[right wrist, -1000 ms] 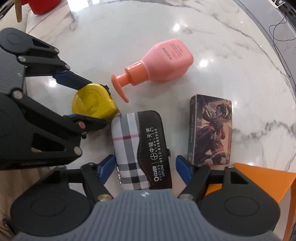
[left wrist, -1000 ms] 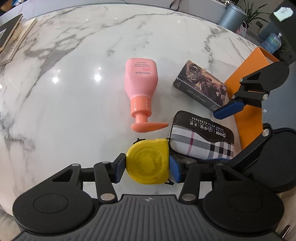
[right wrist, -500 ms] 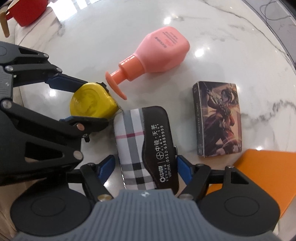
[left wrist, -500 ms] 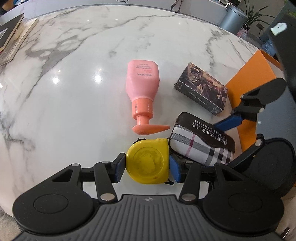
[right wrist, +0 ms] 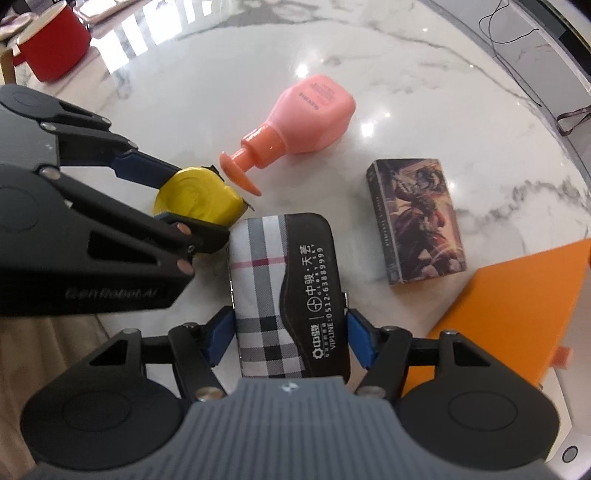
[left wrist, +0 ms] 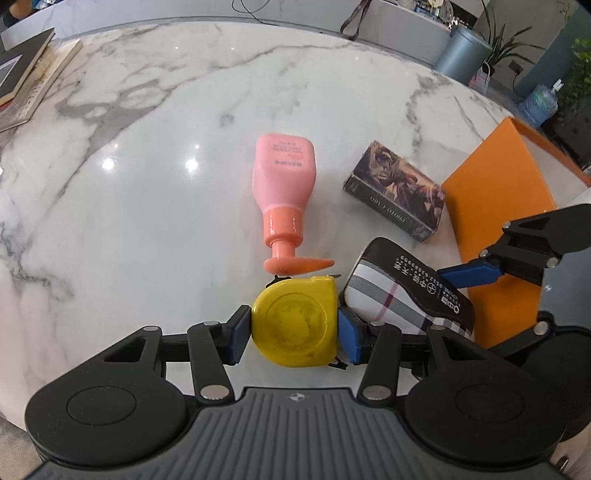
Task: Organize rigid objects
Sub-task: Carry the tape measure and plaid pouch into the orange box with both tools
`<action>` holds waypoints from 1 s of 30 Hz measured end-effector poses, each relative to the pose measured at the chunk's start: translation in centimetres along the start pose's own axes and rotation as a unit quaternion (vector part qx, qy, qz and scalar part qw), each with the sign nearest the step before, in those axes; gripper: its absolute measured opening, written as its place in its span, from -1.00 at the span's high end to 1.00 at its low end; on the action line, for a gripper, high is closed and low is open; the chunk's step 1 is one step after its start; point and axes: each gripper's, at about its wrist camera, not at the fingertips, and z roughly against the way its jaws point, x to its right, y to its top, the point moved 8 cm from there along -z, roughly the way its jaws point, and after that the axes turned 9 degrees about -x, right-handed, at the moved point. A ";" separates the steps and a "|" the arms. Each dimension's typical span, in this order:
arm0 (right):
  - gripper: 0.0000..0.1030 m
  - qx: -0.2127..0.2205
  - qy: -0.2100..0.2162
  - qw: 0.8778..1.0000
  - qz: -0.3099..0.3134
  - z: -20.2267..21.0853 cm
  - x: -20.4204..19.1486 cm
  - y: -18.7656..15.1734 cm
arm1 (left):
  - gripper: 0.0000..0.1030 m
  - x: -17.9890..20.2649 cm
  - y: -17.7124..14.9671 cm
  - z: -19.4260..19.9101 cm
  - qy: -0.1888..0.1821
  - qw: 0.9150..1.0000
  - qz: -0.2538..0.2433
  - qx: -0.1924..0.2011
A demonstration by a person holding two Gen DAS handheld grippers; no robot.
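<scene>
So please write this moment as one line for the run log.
left gripper: shut on yellow tape measure | right gripper: jaws just closing, shut on plaid case | pink pump bottle: lying on table, untouched

Table: a round white marble top [left wrist: 155, 122] with grey veining is seen, glossy, its curved edge running along the far side.
Light: bright round spots [left wrist: 190, 164] are reflected on the marble; broad window-like glare [right wrist: 136, 33] is reflected near the far edge in the right wrist view.
Books: a stack of books [left wrist: 26, 74] is laid at the table's left edge.
Bin: a grey cylindrical bin [left wrist: 461, 55] is stood on the floor beyond the table.
Plants: green leafy plants [left wrist: 498, 40] are seen behind the bin.
Water bottle: a large blue bottle [left wrist: 537, 105] is set on the floor at the right.
Red pot: a red pot [right wrist: 51, 44] is placed beyond the table.
Cable: a dark cable [right wrist: 509, 26] is trailed across a grey surface.
</scene>
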 end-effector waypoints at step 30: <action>-0.25 0.152 -0.023 0.985 -0.078 14.7 5.2 -5.9 | -0.10 8.2 1.1 10.9 -0.020 0.993 -0.047 0.110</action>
